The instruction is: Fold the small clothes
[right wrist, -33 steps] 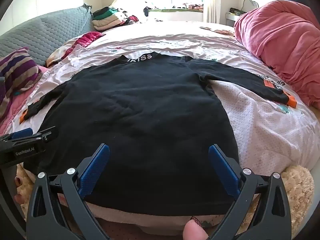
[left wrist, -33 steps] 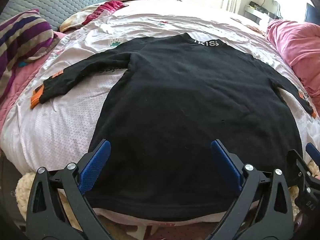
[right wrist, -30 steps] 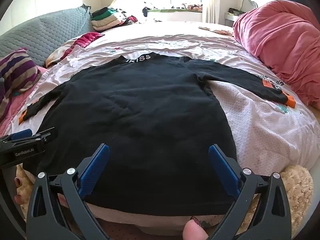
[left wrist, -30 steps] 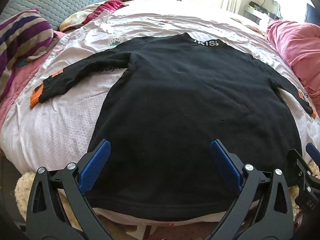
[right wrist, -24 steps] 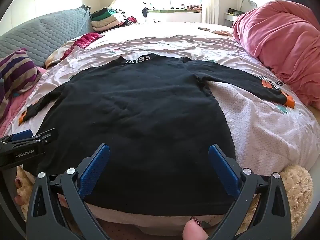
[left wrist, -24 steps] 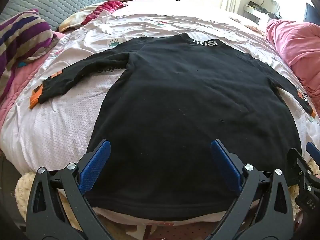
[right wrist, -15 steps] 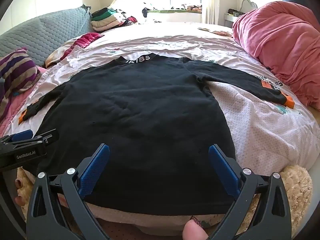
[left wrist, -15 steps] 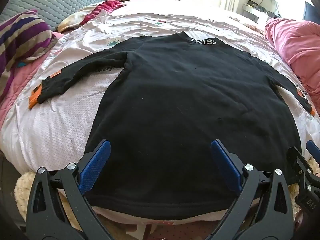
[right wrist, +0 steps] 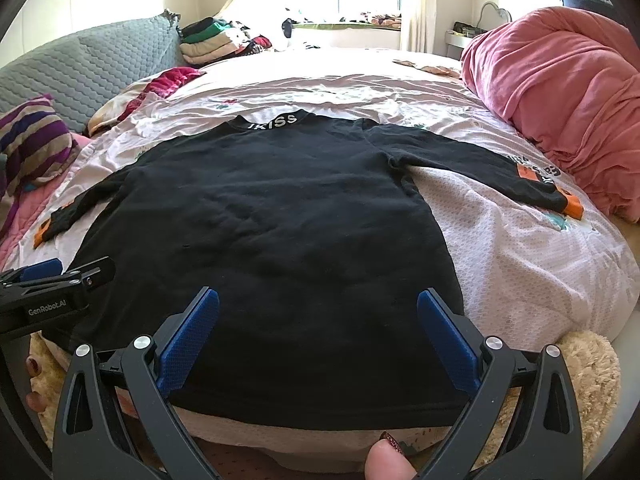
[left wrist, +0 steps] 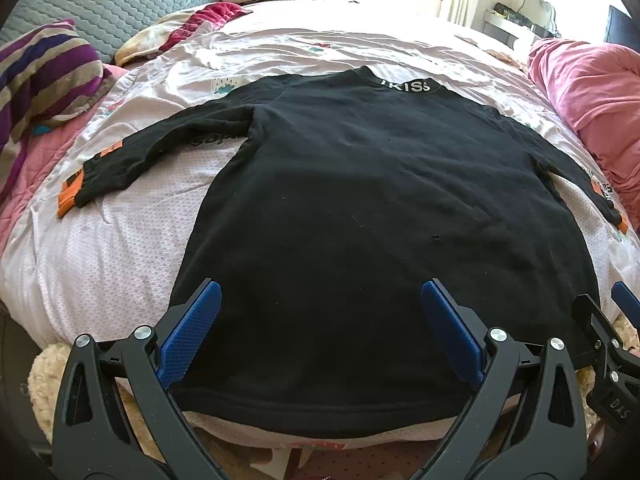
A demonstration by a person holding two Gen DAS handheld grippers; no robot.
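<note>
A: Shirt position?
B: Black long-sleeve top point(left wrist: 384, 216) lies flat on the bed sheet point(left wrist: 100, 248), collar away from the cameras, both sleeves spread out, hem at the near edge.
A: Grippers?
B: Left gripper point(left wrist: 320, 332) jaws wide apart, holding nothing, just above the hem. Right gripper point(right wrist: 318, 332) the same.

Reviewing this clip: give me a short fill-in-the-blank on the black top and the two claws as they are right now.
1. The black top lies spread flat with both sleeves stretched ____.
2. The white lettering on its collar reads ____.
3. The left claw and right claw both stand ____, gripping nothing.
4. The cuff of each sleeve is coloured ____.

Missing words: outward; IKISS; open; orange
</note>
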